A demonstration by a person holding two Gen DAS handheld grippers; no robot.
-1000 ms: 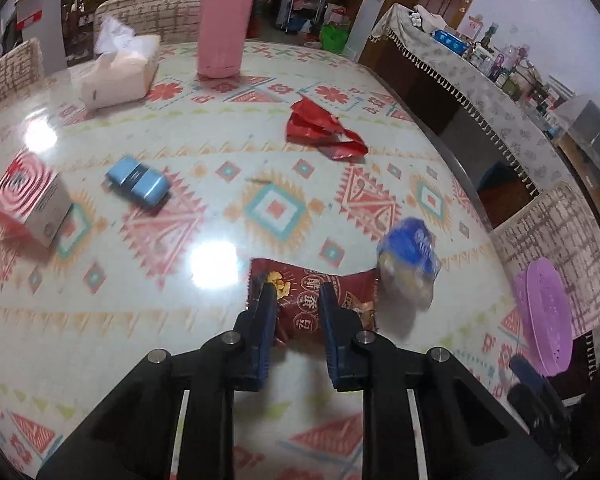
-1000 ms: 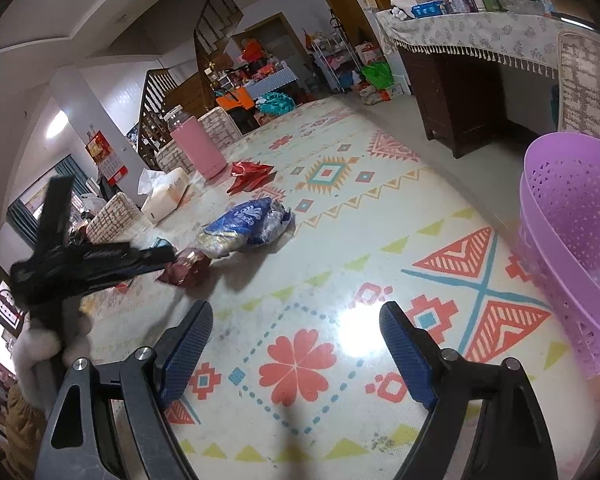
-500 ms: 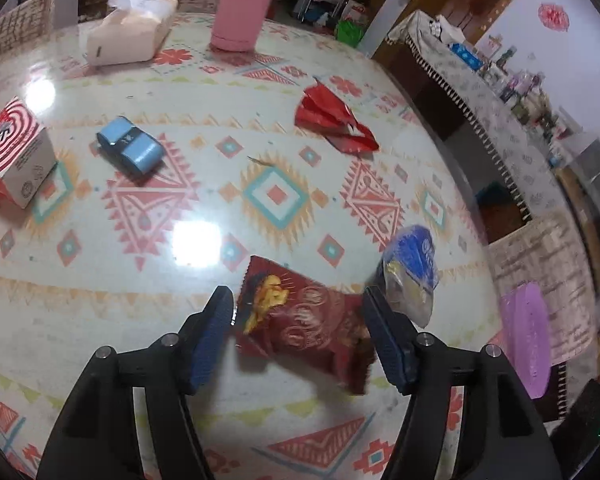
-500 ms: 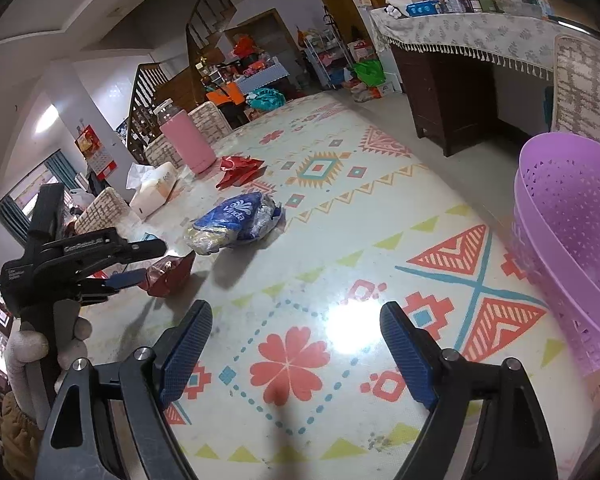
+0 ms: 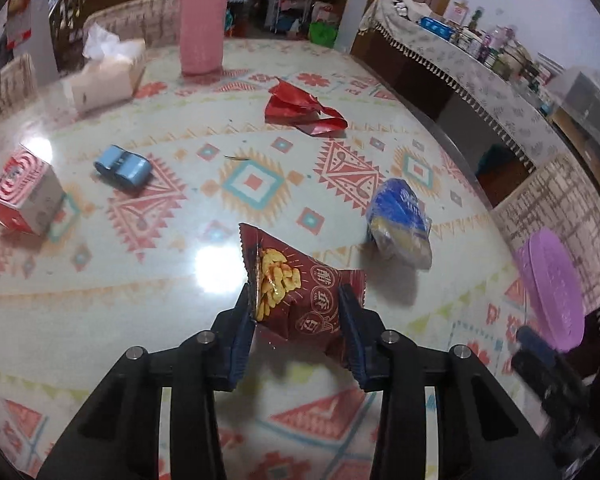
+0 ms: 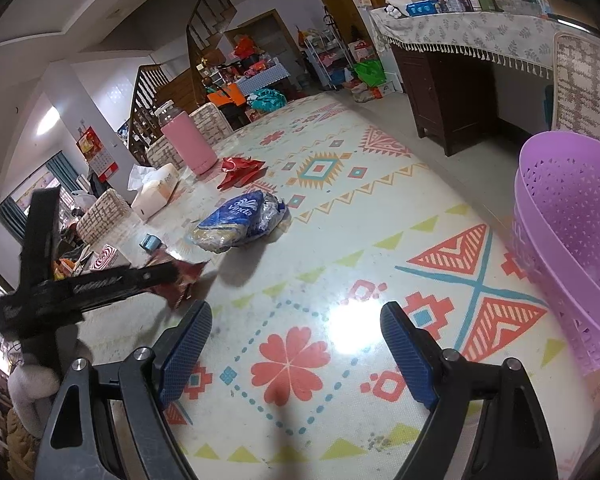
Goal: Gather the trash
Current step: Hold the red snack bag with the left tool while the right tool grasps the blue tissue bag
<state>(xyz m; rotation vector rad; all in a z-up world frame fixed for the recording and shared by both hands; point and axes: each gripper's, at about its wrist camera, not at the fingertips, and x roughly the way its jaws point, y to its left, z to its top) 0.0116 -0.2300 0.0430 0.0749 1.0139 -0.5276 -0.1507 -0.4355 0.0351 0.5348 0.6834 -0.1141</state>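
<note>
My left gripper (image 5: 296, 312) is shut on a dark red snack packet (image 5: 300, 292) and holds it just above the patterned table. It shows in the right wrist view (image 6: 172, 276) at the left, with the packet (image 6: 180, 280) at its tip. A blue Vinda tissue pack (image 5: 399, 220) lies to the right of the packet, also in the right wrist view (image 6: 240, 224). A crumpled red wrapper (image 5: 300, 108) lies farther back. My right gripper (image 6: 296, 344) is open and empty over the near table, left of the purple basket (image 6: 571, 232).
A pink bottle (image 5: 202, 24), a tissue box (image 5: 108, 72), a small blue case (image 5: 124, 166) and a red and white box (image 5: 24, 192) stand on the table. Woven chairs (image 5: 559, 208) ring it. A sideboard (image 6: 459, 40) stands at the right.
My left gripper opened around the snack packet, then closed on it and lifted it slightly. The right gripper stayed open and nearly still.
</note>
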